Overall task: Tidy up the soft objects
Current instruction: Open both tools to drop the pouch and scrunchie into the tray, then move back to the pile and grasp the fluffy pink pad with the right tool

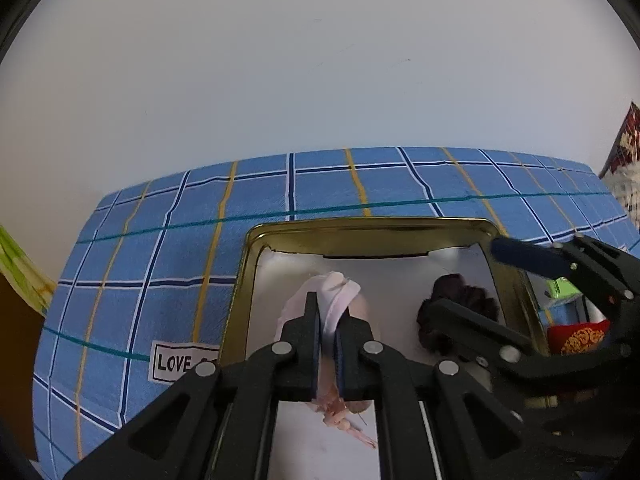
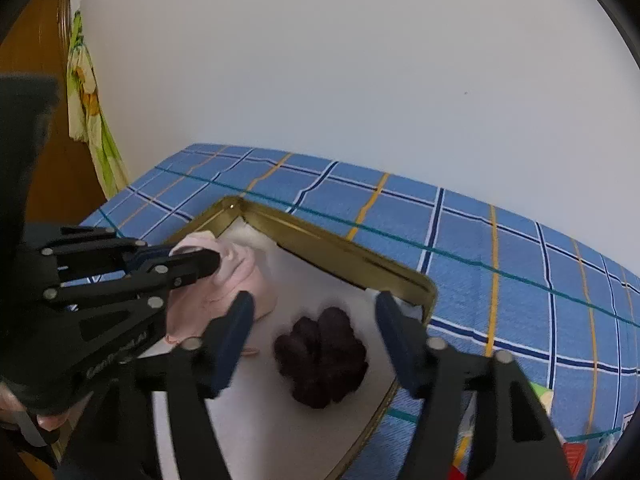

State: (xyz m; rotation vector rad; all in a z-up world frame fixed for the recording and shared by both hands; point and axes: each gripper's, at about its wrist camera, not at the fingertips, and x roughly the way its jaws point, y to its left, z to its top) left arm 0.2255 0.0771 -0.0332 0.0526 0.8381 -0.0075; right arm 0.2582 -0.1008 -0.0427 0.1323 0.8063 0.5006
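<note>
A gold-rimmed tin tray (image 1: 360,228) with a white lining lies on a blue checked cloth (image 1: 160,260). My left gripper (image 1: 328,304) is shut on a pale pink soft cloth (image 1: 340,292), which bunches over the tray's left half. From the right wrist view the same pink cloth (image 2: 236,276) hangs from the left gripper (image 2: 212,262). A dark maroon scrunchie (image 2: 320,360) rests on the lining at the tray's right side (image 2: 340,248). My right gripper (image 2: 314,300) stands open just above it, a blue pad on either side, neither touching it. The scrunchie (image 1: 476,300) shows behind the right gripper (image 1: 460,280).
A red pouch with a gold pattern (image 1: 578,338) and a green item (image 1: 560,288) lie right of the tray. A "LOVE" label (image 1: 176,362) sits on the blue cloth. A white wall stands behind. A green-yellow fabric (image 2: 86,92) hangs by a wooden door at the left.
</note>
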